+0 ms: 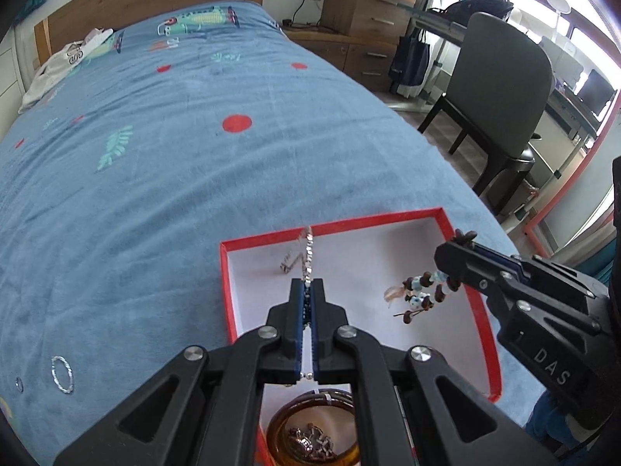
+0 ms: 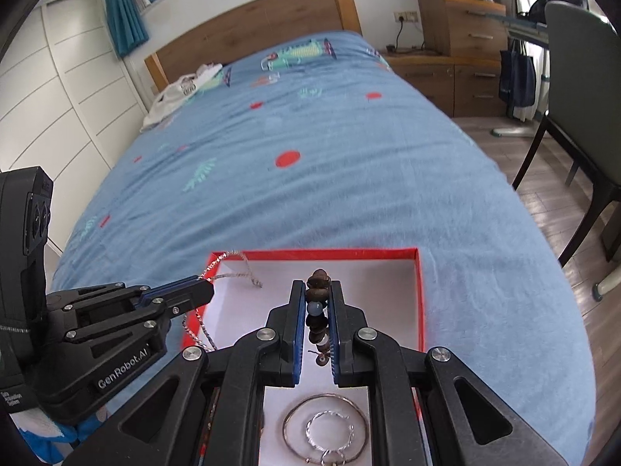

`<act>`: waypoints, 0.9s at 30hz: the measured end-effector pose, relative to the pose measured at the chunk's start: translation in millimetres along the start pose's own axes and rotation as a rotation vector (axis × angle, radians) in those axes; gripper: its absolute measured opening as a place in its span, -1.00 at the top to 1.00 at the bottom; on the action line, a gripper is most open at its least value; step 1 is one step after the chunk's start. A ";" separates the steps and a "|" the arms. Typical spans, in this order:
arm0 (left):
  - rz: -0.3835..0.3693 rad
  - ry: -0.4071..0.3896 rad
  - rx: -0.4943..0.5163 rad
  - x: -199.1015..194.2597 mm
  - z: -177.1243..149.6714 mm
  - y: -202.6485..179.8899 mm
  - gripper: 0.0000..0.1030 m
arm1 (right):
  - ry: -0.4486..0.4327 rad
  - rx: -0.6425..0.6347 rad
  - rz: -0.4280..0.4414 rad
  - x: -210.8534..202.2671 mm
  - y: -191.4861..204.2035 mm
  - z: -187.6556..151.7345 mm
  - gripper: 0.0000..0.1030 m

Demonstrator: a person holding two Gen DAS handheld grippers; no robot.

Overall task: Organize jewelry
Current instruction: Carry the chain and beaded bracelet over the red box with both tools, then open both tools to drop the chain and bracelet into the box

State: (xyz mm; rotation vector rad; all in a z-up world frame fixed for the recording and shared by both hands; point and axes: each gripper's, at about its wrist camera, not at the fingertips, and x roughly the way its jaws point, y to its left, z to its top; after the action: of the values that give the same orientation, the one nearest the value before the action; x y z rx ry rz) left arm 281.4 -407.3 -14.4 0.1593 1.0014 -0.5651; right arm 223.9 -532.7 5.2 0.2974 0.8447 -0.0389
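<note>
A red box [image 1: 388, 218] with a white floor lies on the blue bedspread; it also shows in the right wrist view [image 2: 420, 303]. My left gripper [image 1: 307, 283] is shut on a silver chain [image 1: 308, 250] and holds it over the box; the chain [image 2: 196, 320] dangles below it in the right wrist view. My right gripper [image 2: 317, 285] is shut on a brown and blue bead bracelet [image 2: 316, 310], which hangs over the box [image 1: 423, 291]. An amber bangle [image 1: 310, 435], a thin silver bangle [image 2: 326, 427] and a twisted silver ring [image 2: 330, 433] lie in the box.
A silver twisted ring [image 1: 62, 373] and a small ring [image 1: 18, 383] lie on the bedspread [image 1: 194, 155] at the left. White clothing [image 1: 58, 66] lies near the headboard. A grey chair [image 1: 500, 89] and wooden drawers [image 1: 365, 11] stand right of the bed.
</note>
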 end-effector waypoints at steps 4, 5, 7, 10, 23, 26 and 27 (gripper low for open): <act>-0.004 0.027 -0.001 17.7 -3.3 1.6 0.95 | 0.027 0.002 -0.004 17.4 -4.6 -2.8 0.78; -0.005 0.032 0.001 21.1 -4.0 1.9 0.95 | 0.032 0.003 -0.006 21.2 -6.0 -3.1 0.78; -0.001 0.039 0.005 26.2 -3.4 2.5 0.94 | 0.038 0.007 -0.008 26.0 -8.4 -3.3 0.78; 0.002 0.049 -0.006 33.3 -4.4 6.0 0.94 | 0.047 0.013 -0.015 32.5 -11.5 -2.6 0.78; -0.012 0.100 -0.031 40.4 -11.2 14.3 0.58 | 0.062 0.031 -0.033 34.2 -15.1 -5.3 0.55; -0.014 0.105 -0.030 36.6 -12.4 13.0 0.58 | 0.061 0.033 -0.039 28.5 -15.6 -6.1 0.52; -0.014 0.107 -0.030 35.1 -12.9 12.6 0.57 | 0.059 0.035 -0.040 26.0 -15.7 -6.1 0.52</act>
State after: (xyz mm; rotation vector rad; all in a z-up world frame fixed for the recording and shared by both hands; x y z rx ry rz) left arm 292.6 -405.0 -52.1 0.1575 1.1147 -0.5588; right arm 234.3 -543.9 -21.8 0.3155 0.9094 -0.0821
